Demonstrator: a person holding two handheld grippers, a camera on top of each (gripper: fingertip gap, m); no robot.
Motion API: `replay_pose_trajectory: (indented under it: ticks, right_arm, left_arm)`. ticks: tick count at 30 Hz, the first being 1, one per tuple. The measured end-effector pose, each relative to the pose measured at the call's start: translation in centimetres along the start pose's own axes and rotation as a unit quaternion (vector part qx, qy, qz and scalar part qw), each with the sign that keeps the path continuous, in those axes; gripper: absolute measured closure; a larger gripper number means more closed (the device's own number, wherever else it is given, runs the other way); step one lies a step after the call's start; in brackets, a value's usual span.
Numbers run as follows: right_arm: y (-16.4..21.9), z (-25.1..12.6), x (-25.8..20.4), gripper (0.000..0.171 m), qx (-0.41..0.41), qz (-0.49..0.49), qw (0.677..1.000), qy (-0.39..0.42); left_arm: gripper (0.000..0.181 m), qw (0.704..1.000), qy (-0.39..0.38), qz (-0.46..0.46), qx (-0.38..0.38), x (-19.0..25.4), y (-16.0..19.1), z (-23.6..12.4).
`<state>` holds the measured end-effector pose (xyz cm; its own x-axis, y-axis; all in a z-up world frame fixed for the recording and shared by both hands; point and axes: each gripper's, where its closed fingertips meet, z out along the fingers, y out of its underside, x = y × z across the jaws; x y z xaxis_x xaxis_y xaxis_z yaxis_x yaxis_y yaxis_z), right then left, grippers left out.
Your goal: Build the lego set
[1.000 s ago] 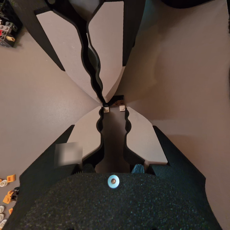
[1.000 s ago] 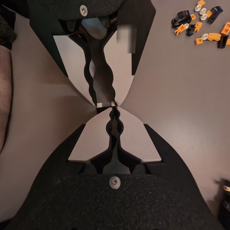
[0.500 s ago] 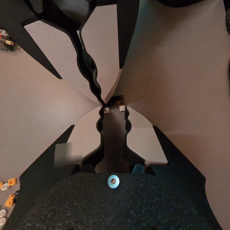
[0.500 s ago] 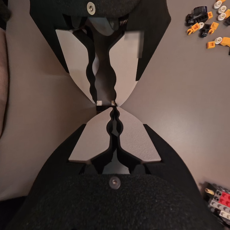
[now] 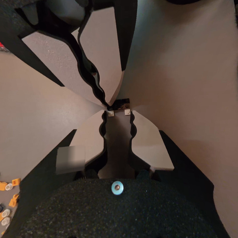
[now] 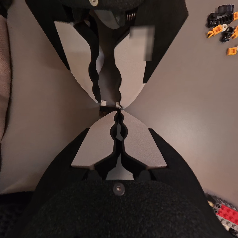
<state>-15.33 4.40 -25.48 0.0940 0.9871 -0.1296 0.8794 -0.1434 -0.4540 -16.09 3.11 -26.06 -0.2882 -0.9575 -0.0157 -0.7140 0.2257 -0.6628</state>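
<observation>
Left gripper [image 5: 118,113] clamped black plate [image 5: 122,105] | right gripper [image 6: 117,111] pinched it, tip-to-tip | we saw red-grey build [image 6: 226,213] (right view only)

The right gripper [image 6: 117,111] pinches one end of a small black plate [image 6: 104,110] that carries two white studs. Opposite it, the left gripper [image 6: 110,103] grips the plate across those studs. Beyond the plate to the right lie loose orange and black pieces [image 6: 222,29] on the table [image 6: 180,103].

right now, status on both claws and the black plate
Left claw shut across black plate, holding it by the two white studs. Right claw shut on its corner. Nothing in the way.
</observation>
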Motion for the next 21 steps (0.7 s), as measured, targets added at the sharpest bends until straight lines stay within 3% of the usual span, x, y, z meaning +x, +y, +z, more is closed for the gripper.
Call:
replay_pose_trajectory:
  ticks: [21]
  right_arm:
    - [0.07, 0.05, -0.21, 0.171, -0.027, -0.012, 0.999, -0.018]
  left_arm:
    - [0.152, 0.999, 0.011, -0.009, 0.034, 0.15, -0.02, -0.03]
